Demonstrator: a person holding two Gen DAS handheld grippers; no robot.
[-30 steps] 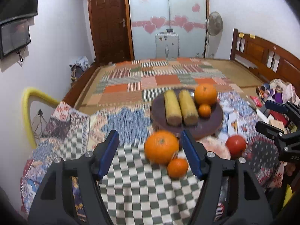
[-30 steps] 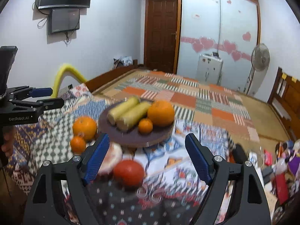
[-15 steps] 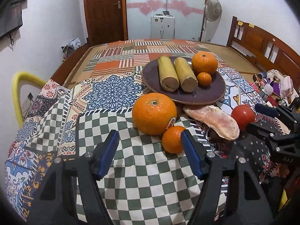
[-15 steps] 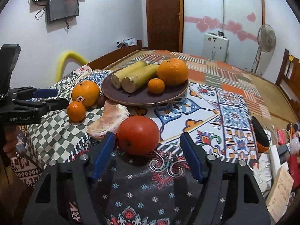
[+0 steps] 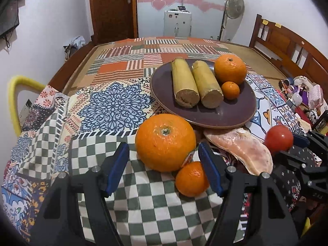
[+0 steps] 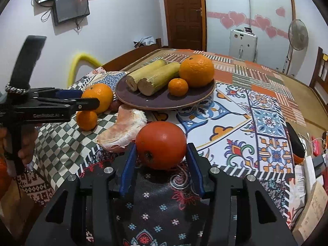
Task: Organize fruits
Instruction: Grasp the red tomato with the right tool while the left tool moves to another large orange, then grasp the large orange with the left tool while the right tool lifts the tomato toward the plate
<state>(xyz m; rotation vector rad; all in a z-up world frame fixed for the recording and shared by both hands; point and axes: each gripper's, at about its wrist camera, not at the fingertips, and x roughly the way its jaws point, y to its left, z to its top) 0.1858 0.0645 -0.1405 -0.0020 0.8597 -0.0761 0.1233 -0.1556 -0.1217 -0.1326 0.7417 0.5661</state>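
Observation:
A dark brown plate (image 5: 231,114) holds two yellow sugarcane pieces (image 5: 184,84), a large orange (image 5: 230,68) and a small mandarin (image 5: 230,90). In front of it on the cloth lie a large orange (image 5: 165,141), a small mandarin (image 5: 191,179), a peeled pomelo segment (image 5: 239,147) and a red tomato (image 6: 161,144). My left gripper (image 5: 164,170) is open, its jaws on either side of the large orange. My right gripper (image 6: 161,164) is open, its blue jaws close on both sides of the tomato.
A patchwork cloth (image 5: 114,106) covers the table. A yellow chair back (image 5: 14,94) stands at the left edge. Clutter and small items (image 5: 303,96) lie at the right edge. A wooden bed frame (image 5: 287,41) stands beyond.
Both grippers have moved forward and down. The large orange now sits between my left jaws and the tomato between my right jaws, which have narrowed.

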